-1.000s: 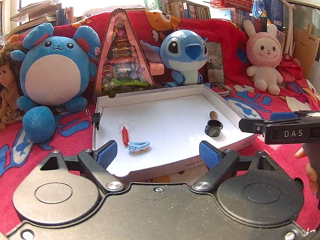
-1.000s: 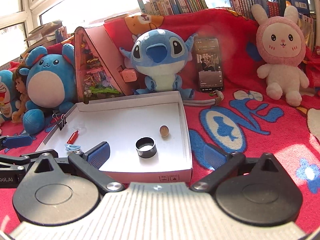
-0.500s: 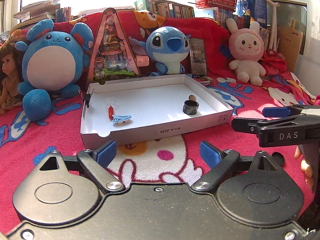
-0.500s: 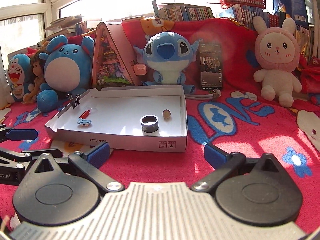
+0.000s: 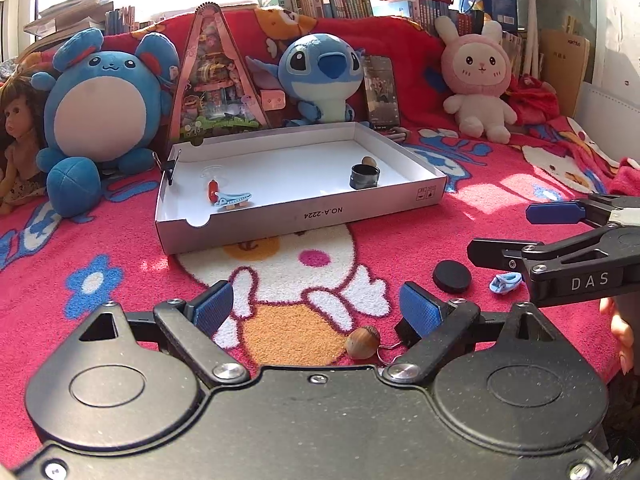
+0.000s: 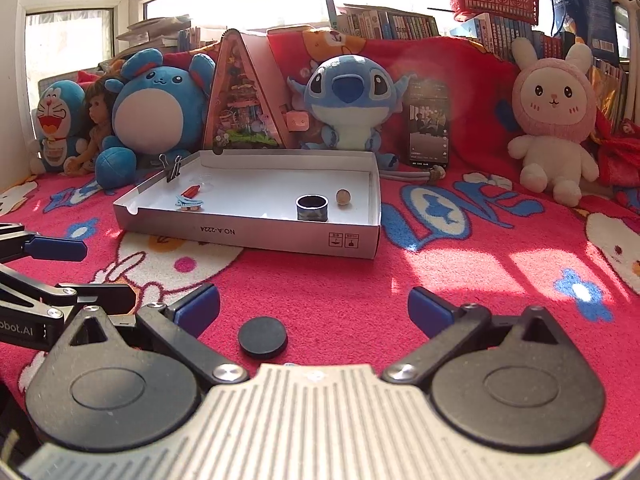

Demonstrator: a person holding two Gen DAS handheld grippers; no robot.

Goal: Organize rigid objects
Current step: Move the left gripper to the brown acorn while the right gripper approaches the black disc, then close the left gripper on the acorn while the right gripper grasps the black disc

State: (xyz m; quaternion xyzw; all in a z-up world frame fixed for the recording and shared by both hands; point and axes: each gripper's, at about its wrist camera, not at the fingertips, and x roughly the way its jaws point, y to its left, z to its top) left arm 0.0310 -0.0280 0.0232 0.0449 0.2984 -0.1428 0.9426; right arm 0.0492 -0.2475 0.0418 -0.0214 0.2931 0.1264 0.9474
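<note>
Hazelnut (image 5: pixel 362 342) between spread left claw (image 5: pixel 320 312) fingers

Tray (image 5: pixel 304 216) on blanket (image 5: pixel 480 208); ring (image 5: pixel 364 176), nut (image 5: pixel 368 161), clip (image 5: pixel 232 200) inside. Disc (image 5: pixel 452 276), hazelnut (image 5: pixel 363 342) before tray. Plush toys (image 5: pixel 316 76) behind.

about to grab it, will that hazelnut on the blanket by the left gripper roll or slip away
The hazelnut looks round and smooth, so it may slip out between the pads. The fuzzy blanket probably stops it rolling far.
</note>
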